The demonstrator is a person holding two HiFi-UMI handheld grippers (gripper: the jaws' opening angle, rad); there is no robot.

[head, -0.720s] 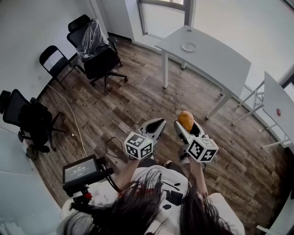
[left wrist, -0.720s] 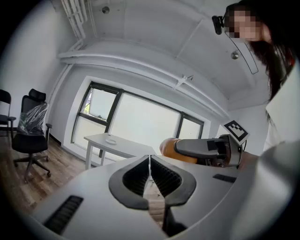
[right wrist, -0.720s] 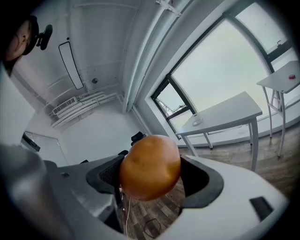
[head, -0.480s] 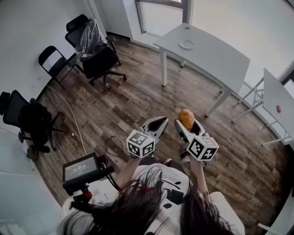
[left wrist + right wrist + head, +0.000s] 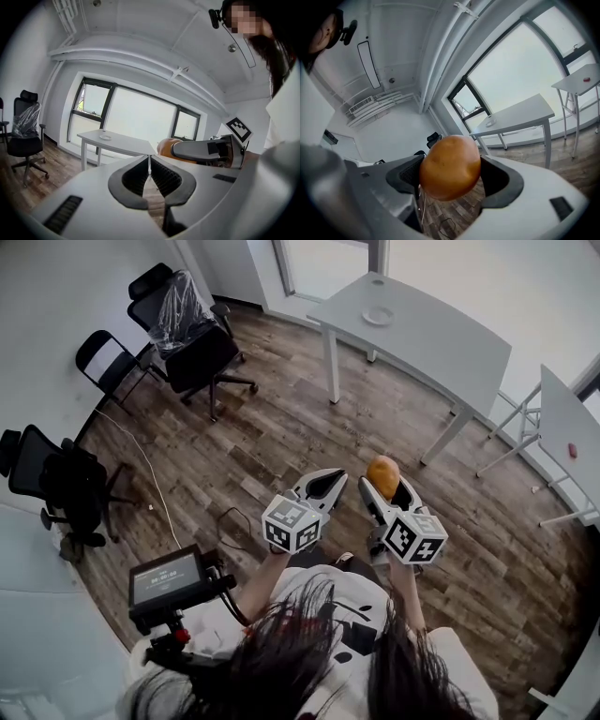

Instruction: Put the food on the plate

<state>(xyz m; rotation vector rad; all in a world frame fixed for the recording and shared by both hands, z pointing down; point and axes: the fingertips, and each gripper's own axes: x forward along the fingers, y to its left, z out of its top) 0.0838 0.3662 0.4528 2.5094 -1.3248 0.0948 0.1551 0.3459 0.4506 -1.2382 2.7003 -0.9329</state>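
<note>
head view looks down on us standing on the wood floor point(image 5: 281, 437), a gripper in each hand. to the left of both sets of fingers, well apart, stand black office chairs point(image 5: 197, 348). our left gripper point(image 5: 336, 476) has its fingers pressed together, tips touching, with nothing between them; in the left gripper view the ribbed pads point(image 5: 163, 177) meet along one line. just to the right of those fingers, our right gripper point(image 5: 383, 487) has its jaws spread wide around the food point(image 5: 382, 471), a round orange-brown piece clamped between the pads and rising above them. in the right gripper view it fills the gap and touches both pads. well beyond the fingertips, ahead and a little right, the white table point(image 5: 450, 343) carries the plate point(image 5: 378, 316) near its far end. we hold the food in the air over the floor, well apart from the plate.
</note>
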